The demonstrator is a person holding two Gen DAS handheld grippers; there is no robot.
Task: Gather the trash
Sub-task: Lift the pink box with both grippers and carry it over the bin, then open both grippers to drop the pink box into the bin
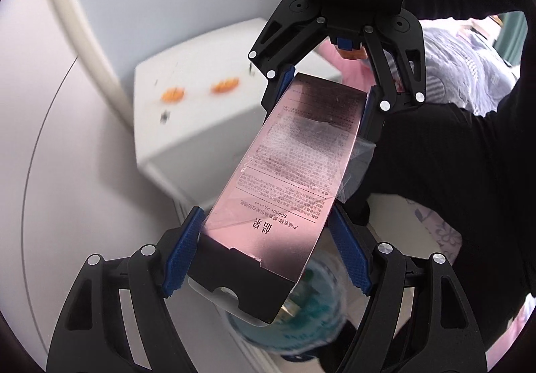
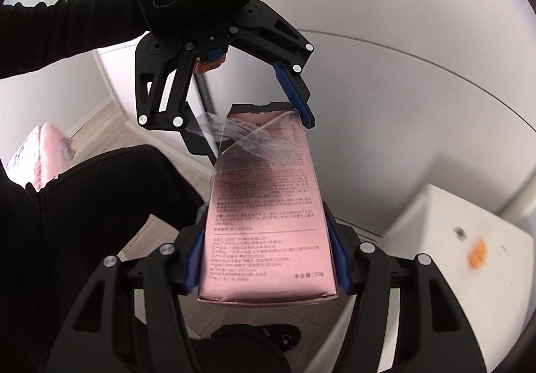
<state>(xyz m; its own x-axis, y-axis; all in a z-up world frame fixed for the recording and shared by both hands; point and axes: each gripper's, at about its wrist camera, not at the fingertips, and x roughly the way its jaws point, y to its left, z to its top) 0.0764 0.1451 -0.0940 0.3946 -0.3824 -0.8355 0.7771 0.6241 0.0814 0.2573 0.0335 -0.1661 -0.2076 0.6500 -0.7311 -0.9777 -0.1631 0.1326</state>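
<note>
A long shiny pink carton (image 1: 284, 172) with printed text and loose clear wrap is held in the air between both grippers. My left gripper (image 1: 264, 255) is shut on its open dark end. My right gripper (image 1: 321, 95) faces it and is shut on the other end. In the right wrist view the same carton (image 2: 264, 212) sits between my right gripper's blue pads (image 2: 268, 259), and the left gripper (image 2: 261, 118) holds the far end, one blue pad (image 2: 294, 95) against the carton edge.
A white cabinet (image 1: 201, 125) with two orange bits (image 1: 224, 84) on top stands by the pale wall; it also shows in the right wrist view (image 2: 452, 255). A teal-patterned round container (image 1: 301, 312) lies blurred below the carton. The person's black-clad legs (image 2: 83, 222) and bedding (image 1: 469, 71) are close by.
</note>
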